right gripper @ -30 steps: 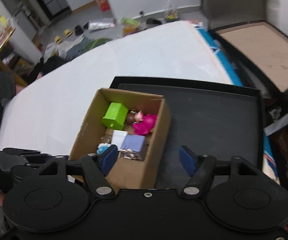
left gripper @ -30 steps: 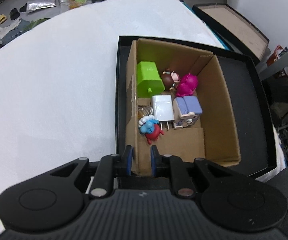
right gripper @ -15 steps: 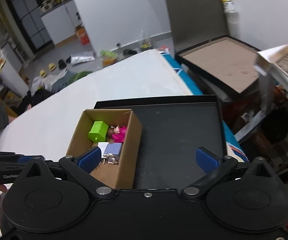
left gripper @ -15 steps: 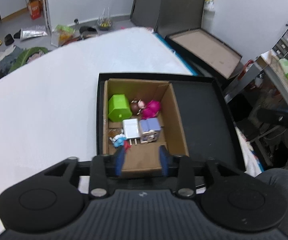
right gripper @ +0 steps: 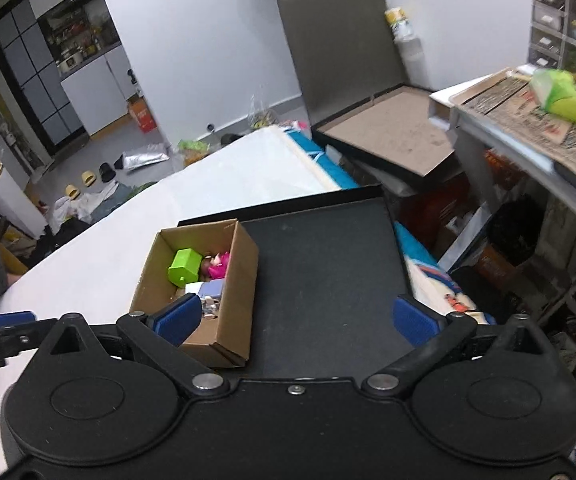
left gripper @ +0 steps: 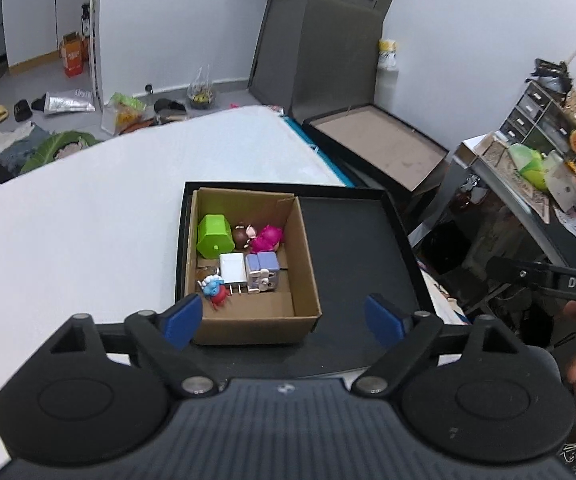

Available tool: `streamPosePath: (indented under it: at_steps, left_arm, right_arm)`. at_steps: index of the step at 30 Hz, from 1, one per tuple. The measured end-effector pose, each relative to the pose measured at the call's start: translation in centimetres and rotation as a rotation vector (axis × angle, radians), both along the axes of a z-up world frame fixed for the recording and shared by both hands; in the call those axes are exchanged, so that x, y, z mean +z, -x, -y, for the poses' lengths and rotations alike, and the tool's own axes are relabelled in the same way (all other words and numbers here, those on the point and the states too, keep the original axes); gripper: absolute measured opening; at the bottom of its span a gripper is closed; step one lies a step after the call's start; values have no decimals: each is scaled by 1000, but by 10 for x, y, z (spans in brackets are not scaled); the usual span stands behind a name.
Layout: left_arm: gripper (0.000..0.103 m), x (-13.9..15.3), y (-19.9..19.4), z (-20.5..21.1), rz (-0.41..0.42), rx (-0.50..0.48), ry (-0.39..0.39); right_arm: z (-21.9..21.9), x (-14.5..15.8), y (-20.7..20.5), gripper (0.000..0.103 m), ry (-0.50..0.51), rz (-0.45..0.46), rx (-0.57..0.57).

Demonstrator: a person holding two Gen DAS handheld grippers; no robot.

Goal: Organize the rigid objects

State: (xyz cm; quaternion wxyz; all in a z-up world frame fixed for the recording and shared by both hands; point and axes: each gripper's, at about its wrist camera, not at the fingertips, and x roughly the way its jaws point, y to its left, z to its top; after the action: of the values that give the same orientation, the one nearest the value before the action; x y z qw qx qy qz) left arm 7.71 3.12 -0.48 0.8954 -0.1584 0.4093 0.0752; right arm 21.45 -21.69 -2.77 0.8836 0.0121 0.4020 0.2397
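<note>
black tray point(left gripper: 351, 248) right half bare, cardboard box point(left gripper: 303, 280) walls fill its left, white table point(left gripper: 68, 240) open leftward

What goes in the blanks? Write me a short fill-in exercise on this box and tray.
1. The cardboard box sits in the black tray's ____ half.
2. The green block lies ____ the box.
3. The left claw is ____.
4. The table is ____.

Missing words: left; inside; open; white
</note>
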Motion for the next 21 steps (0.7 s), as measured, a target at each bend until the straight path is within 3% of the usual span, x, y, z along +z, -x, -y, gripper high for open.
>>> streamPosePath:
  at_steps: [10, 21]
  left_arm:
    - [96, 12, 49, 23, 61, 2, -42]
    - [96, 40, 105, 42, 146, 6, -79]
  right_arm:
    - [21, 14, 50, 103, -82, 70, 0]
    - [36, 37, 102, 103, -89, 142, -16]
